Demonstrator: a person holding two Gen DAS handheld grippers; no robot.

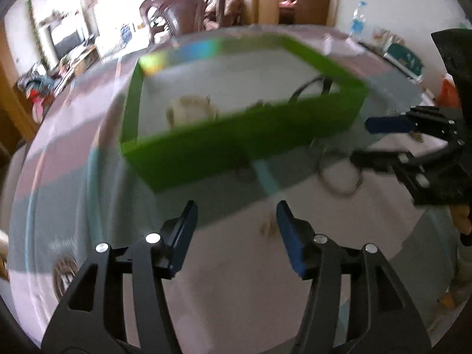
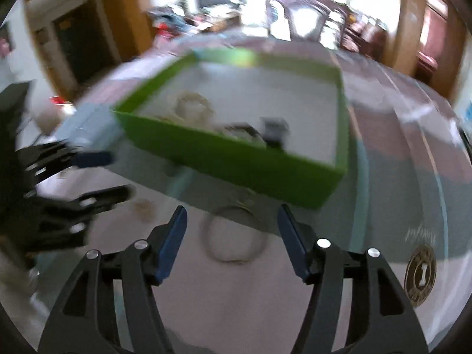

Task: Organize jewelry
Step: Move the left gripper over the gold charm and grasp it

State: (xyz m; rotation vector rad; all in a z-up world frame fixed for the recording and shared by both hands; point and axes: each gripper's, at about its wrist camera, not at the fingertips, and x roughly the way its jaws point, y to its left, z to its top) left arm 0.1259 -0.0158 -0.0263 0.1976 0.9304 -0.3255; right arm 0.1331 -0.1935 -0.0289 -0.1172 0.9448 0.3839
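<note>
A: How many tongs, and what are they doing?

B: Two. The left tongs [image 1: 234, 236] stand released, nothing between the blue pads. The right tongs [image 2: 233, 237] are released as well, jaws apart over the striped cloth of the surface [image 2: 383, 153].

A: And nearest to them?

B: One thin ring-shaped bangle [image 2: 234, 234] lies flat on the cloth, seen through the gap of the right tongs, not touched by either pad. One small pale trinket [image 1: 268, 227] sits just ahead of the left tongs; too blurred to name.

A: Farther out?

B: One green box [image 2: 236, 168], open on top, just beyond the bangle. Inside I count one coil of pale beads [image 2: 191, 107] towards its left, and one dark piece [image 2: 273, 131] against the near wall, right of the beads. There may be more near that wall, but the blur hides it.

A: Beyond that?

B: One dark wooden chair [image 1: 188, 14] at the far edge of the surface.
</note>
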